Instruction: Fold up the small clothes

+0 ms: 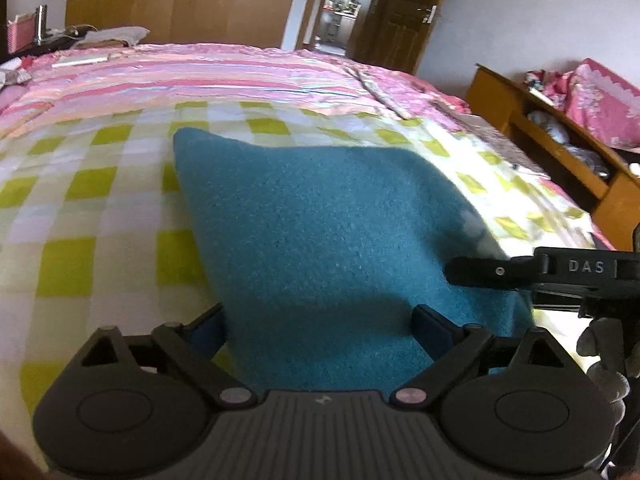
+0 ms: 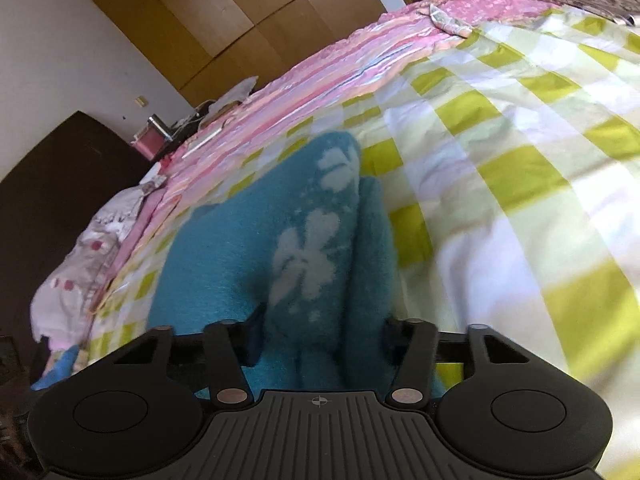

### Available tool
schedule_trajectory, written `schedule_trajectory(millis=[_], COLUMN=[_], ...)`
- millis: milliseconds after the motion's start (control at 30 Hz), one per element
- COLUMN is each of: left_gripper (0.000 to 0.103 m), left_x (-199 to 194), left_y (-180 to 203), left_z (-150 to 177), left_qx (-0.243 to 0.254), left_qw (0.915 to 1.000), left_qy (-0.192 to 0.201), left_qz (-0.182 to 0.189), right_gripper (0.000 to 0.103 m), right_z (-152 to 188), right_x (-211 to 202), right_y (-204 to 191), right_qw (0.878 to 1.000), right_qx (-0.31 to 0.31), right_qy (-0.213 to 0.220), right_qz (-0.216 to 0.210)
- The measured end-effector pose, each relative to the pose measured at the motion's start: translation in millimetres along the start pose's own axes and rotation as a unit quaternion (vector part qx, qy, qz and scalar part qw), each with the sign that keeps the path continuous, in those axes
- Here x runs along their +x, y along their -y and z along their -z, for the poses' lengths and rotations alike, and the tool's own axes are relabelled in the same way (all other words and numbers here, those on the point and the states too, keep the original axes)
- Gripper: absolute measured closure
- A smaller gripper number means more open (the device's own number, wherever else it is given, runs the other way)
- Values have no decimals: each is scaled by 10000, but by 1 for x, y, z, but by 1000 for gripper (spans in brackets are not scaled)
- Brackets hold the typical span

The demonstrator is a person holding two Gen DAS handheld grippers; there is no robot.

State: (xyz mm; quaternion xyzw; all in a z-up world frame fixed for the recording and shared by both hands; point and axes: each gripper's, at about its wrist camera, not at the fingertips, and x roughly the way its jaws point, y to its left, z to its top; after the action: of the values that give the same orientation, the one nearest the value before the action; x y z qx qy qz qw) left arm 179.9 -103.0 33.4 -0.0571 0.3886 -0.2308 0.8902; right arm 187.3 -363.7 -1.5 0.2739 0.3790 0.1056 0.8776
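Note:
A small teal fleece garment [image 1: 320,232] lies on the green-and-white checked sheet [image 1: 80,200]. In the left wrist view my left gripper [image 1: 320,328] is open, its fingers spread over the garment's near edge, one at each side. My right gripper [image 1: 476,271] comes in from the right at the garment's right edge. In the right wrist view the garment [image 2: 224,264] is bunched into folds with pale flower prints, and my right gripper [image 2: 320,340] stands open with the folds between its fingers.
The bed carries a pink striped quilt [image 1: 200,76] beyond the sheet. A wooden bedside shelf [image 1: 560,152] stands to the right. Wooden wardrobes [image 1: 180,0] and an open door [image 1: 400,8] are behind. A white pillow [image 2: 80,256] lies at the bed's left.

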Motion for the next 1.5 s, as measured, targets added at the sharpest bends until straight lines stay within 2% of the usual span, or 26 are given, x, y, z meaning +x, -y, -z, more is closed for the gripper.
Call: schedule_trajectory(millis=[100, 233, 300, 400, 500, 667, 833, 933, 1100, 1333, 1500], left_gripper=[3, 3, 3, 4, 4, 3, 3, 3, 3, 3, 1], left_x=[-6, 3, -2, -20, -27, -16, -18, -25, -32, -37, -39], left_y=[14, 49, 49, 46, 50, 66, 71, 74, 80, 71, 72], left_z=[14, 22, 18, 16, 16, 31, 40, 42, 50, 55, 61], left_qx=[141, 948, 884, 904, 1022, 1411, 1409, 1459, 1587, 1313, 1354], left_qw=[9997, 9949, 9953, 9934, 9895, 9804, 9785, 9769, 9738, 9793, 9771], left_qy=[-56, -38, -66, 224, 360, 218, 228, 263, 291, 209, 203], left_qz=[189, -335, -401, -674, -957, -1359, -1491, -1541, -1605, -1524, -1626], right_gripper=[57, 51, 51, 51, 51, 52, 52, 52, 52, 52, 51], right_z=[14, 27, 26, 27, 32, 48, 69, 69, 75, 88, 98], right_x=[-29, -40, -48, -68, -78, -70, -64, -70, -81, -86, -81], right_y=[3, 8, 6, -10, -29, -34, -28, -33, -47, -58, -59], right_qw=[9999, 9972, 9963, 9920, 9793, 9775, 9730, 9719, 9620, 9555, 9524], right_qx=[-63, -256, -241, -643, -1239, -1317, -1350, -1354, -1639, -1835, -1887], right_qy=[-75, -22, 95, 430, 725, 606, 551, 587, 705, 723, 603], right_qz=[66, 697, 824, 996, 1429, 1531, 1787, 1836, 2067, 2195, 2317])
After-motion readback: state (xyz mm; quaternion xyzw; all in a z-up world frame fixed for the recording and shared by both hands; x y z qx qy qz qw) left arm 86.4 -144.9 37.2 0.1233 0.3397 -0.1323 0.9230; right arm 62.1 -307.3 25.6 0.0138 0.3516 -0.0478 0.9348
